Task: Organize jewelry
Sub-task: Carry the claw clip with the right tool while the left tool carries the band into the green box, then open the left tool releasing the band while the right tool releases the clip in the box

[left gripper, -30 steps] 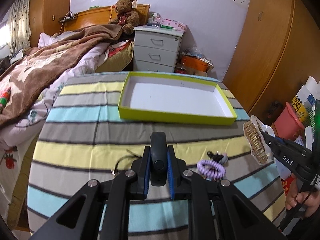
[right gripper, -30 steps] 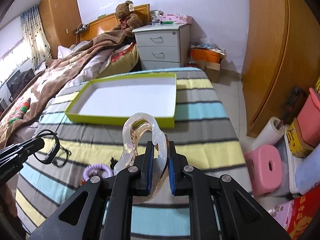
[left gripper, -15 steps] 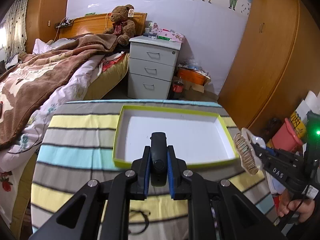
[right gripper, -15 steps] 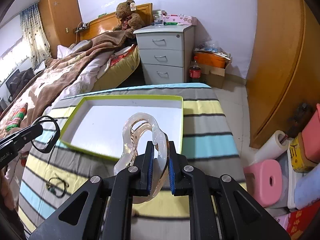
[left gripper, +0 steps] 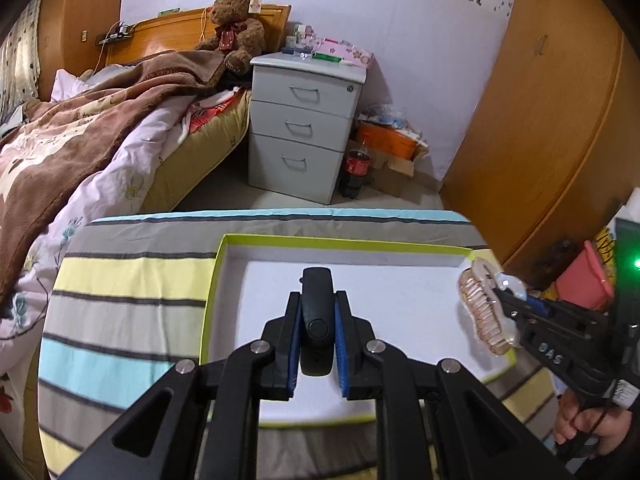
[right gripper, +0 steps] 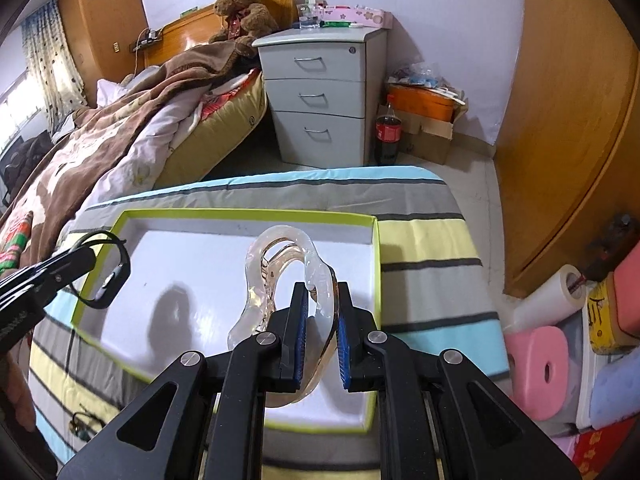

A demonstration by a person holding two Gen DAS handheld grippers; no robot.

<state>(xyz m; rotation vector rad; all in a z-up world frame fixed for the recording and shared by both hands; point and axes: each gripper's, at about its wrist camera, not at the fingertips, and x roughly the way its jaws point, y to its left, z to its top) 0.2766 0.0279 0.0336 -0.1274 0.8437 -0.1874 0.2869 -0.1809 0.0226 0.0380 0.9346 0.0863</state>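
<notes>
My left gripper (left gripper: 316, 316) is shut on a black wristband (left gripper: 316, 320) and holds it above the white tray with the lime-green rim (left gripper: 212, 292). In the right wrist view the band (right gripper: 106, 276) hangs as a loop over the tray's left rim (right gripper: 120, 216). My right gripper (right gripper: 320, 304) is shut on a clear, amber-tinted hair claw clip (right gripper: 280, 264) above the tray's middle. That clip (left gripper: 482, 312) shows over the tray's right edge in the left wrist view.
The tray lies on a striped cloth (left gripper: 128, 280) over a table. A small dark ornament (right gripper: 80, 426) lies on the cloth at the near left. A bed (left gripper: 80, 140), a grey drawer unit (left gripper: 304, 128) and wooden wardrobes (left gripper: 540, 120) stand beyond. Pink stools and boxes (right gripper: 540, 372) are on the right.
Both grippers have moved forward with their items, from above the near cloth to above the tray. The purple hair tie and other loose pieces have dropped out of the left wrist view.
</notes>
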